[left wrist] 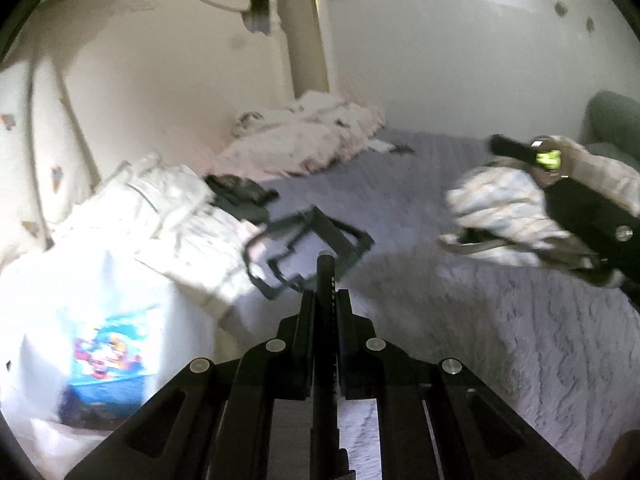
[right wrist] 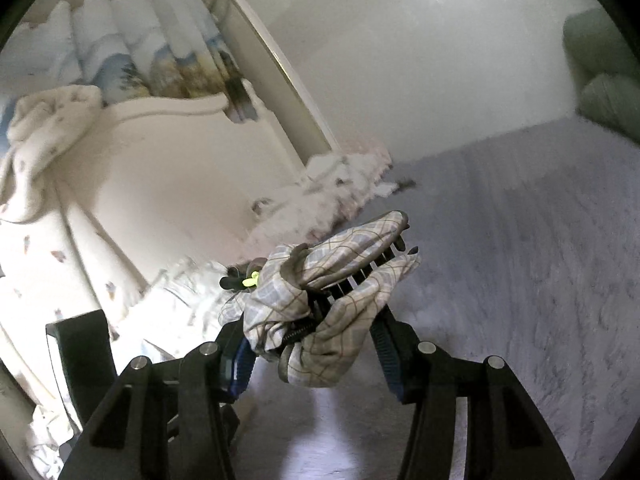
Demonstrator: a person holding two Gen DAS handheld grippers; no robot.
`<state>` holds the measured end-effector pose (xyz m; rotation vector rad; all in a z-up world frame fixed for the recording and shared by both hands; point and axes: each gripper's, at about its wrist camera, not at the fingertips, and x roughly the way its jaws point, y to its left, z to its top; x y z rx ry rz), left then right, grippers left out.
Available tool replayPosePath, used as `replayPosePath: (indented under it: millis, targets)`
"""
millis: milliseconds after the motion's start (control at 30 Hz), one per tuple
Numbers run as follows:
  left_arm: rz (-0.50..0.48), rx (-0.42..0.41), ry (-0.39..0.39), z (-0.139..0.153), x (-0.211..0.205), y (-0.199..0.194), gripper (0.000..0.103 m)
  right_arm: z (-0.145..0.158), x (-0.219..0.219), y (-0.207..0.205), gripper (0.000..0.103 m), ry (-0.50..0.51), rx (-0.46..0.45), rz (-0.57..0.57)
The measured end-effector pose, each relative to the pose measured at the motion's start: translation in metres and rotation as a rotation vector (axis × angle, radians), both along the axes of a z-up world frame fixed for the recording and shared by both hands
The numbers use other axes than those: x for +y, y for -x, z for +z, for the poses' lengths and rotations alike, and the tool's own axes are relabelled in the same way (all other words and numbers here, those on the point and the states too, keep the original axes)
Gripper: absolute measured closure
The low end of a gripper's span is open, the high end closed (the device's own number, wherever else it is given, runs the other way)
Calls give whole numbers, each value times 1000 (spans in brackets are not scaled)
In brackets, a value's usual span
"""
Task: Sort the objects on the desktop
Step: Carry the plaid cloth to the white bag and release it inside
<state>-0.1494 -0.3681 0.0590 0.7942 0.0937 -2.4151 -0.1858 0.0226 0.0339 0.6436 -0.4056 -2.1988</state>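
My left gripper (left wrist: 325, 280) is shut on a black folding stand (left wrist: 308, 252), gripping its thin bar; the stand's frame hangs tilted above the grey bedspread (left wrist: 500, 320). My right gripper (right wrist: 320, 312) is shut on a bunched plaid cloth (right wrist: 332, 304), which drapes over both fingers and hides them. In the left wrist view the right gripper (left wrist: 580, 212) shows at the right, carrying the same cloth (left wrist: 500, 216) above the bed.
A white plastic bag with a blue print (left wrist: 108, 344) lies at the left, white folded clothes (left wrist: 160, 208) and a dark item (left wrist: 240, 192) behind it. A rumpled pink-white quilt (left wrist: 312, 136) lies against the headboard (left wrist: 160, 72). Green cushions (right wrist: 600, 80) lie far right.
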Motion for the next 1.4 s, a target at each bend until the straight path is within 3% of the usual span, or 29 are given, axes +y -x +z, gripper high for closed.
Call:
replayPosePath:
  millis: [133,367,533,733,867,967,1133,1233,1333,1400]
  targets:
    - [-13,24,-19,15,-8,-14,93,23,13,-15,53,20,45,-10]
    - [-39,19,-136,19,-24,-23,93,36,29,-16,52,8,44,-39]
    - [45,6,-112,24,-28,-32,93,34,32,-9,52,31,-9,-29]
    - [98,64,-183,45,-54,-79,93,37,-4,-30,52,43,-22,143]
    - [168,100,-94,63,-57,-114,93,46,-51,-62,52,11,-6,303]
    - [190,126,-57,71,-59,-136,93,55,-73,-80,52,32,-9,339]
    - [274,72,9,67,-70,-145,93,53,-125,-86,52,31,-157,417]
    - [310,-4,-7,52,-91,-144,94,22,-145,-98,51,29,-208,445]
    - [384,-72,-87,38,-120,-146,93,1,-169,-97,51,-16,-303,517]
    - [402,-130,-117,28,-131,-148,91,2,-173,-110,49,-41,-247,518]
